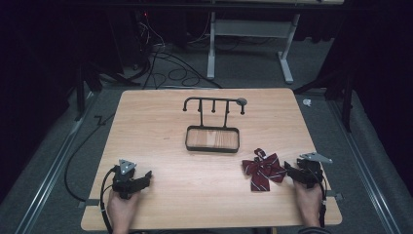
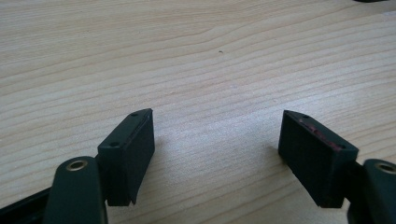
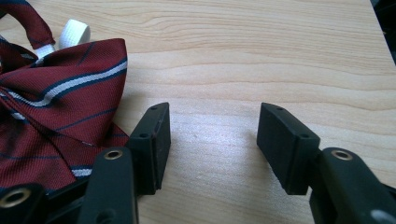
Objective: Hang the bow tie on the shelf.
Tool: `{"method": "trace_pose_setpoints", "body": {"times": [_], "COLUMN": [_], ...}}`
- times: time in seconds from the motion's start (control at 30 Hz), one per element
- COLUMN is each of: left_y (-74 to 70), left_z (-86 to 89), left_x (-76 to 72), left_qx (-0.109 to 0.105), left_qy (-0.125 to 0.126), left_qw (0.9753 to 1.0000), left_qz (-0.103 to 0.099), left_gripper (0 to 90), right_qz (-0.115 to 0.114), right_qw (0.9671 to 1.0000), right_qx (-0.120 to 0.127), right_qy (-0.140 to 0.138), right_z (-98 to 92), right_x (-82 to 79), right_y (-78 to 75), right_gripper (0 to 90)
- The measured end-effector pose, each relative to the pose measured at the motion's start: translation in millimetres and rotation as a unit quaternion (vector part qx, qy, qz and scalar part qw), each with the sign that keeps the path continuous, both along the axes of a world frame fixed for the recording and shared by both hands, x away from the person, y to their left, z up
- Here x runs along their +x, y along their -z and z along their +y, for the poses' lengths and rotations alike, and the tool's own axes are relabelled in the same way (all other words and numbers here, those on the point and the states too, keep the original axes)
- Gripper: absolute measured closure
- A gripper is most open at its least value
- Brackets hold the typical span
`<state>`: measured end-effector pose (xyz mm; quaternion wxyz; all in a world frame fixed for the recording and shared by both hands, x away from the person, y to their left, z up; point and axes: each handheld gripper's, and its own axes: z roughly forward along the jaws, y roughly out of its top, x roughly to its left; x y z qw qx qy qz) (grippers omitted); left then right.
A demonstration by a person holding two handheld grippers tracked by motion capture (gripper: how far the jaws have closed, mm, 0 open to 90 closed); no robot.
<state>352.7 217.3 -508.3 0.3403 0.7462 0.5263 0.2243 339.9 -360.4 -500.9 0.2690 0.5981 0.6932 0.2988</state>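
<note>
A dark red bow tie (image 1: 263, 170) with white and navy stripes lies flat on the wooden table (image 1: 204, 204) at the front right. My right gripper (image 1: 288, 170) rests just right of it, jaws open with bare wood between them. In the right gripper view the bow tie (image 3: 51, 107) lies left of the gripper (image 3: 212, 140), touching the outside of the left jaw. My left gripper (image 1: 146, 178) lies at the front left, open over bare wood (image 2: 215, 93), with nothing between its fingers (image 2: 128, 154).
A black metal stand (image 1: 213, 105) with hooks on a crossbar rises from a shallow black-rimmed tray (image 1: 212, 140) at the table's middle back. Beyond the table are cables (image 1: 165, 68) on the floor and a white desk frame (image 1: 248, 44).
</note>
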Motion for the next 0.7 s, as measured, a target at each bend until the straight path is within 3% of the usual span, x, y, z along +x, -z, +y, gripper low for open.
{"method": "trace_pose_setpoints", "body": {"times": [0.23, 0.7], "left_y": [-0.1, 0.0], "left_z": [-0.1, 0.0], "left_x": [0.0, -0.1], "left_qx": [0.001, 0.0], "left_qy": [0.001, 0.0], "left_qw": [1.0, 1.0], "left_qz": [0.001, 0.0], "left_gripper": [27.3, 27.3], "right_qz": [0.004, 0.004], "right_qw": [0.9999, 0.9999], "right_qx": [-0.001, 0.0], "right_qy": [-0.011, -0.013], "right_z": [1.0, 1.3], "right_x": [-0.1, -0.3], "right_y": [-0.1, 0.0], "right_gripper": [41.1, 40.9]}}
